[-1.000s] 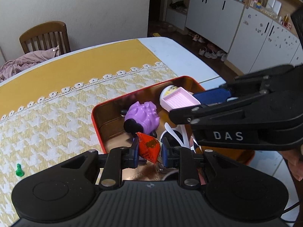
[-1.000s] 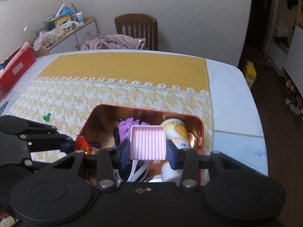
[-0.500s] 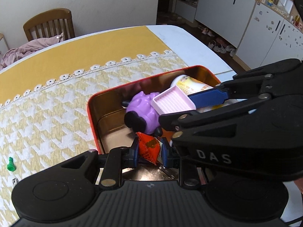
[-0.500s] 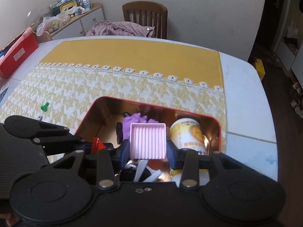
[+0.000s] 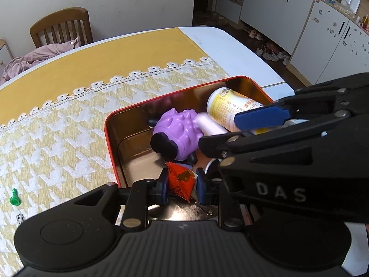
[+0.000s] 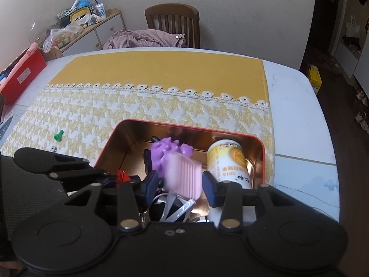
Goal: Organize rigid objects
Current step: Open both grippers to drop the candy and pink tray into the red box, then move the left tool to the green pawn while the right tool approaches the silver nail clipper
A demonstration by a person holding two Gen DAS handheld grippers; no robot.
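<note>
Orange-red foil marks the packet [image 5: 181, 181] in the left wrist view. The left gripper [image 5: 181, 183] is clamped on it, both blue pads pressing its sides. Gripper and packet hang over the near end of the red-rimmed tin [image 5: 108, 138]. Bare gold floor lies directly ahead of and below the jaws. The purple toy [image 5: 180, 133] lies just beyond that floor, and the yellow-labelled bottle [image 5: 226, 106] lies on its side further right. The right gripper [image 5: 233, 130] crosses in from the right, above the toy and bottle, with the pink tray [image 5: 209, 124] at its tips. In my judgement the packet needs only a straight drop.

Right wrist view: the right gripper [image 6: 181, 183] stands released. Its pads sit apart from the pink tray [image 6: 184, 175], which is tilted and blurred between them. The ribs run away from the camera. The tray lies over the purple toy [image 6: 166, 152], just left of the bottle [image 6: 228, 161], inside the tin [image 6: 184, 125]. The left gripper [image 6: 115, 179] shows at the left with its packet [image 6: 121, 176], nearer the tin's left wall.
</note>
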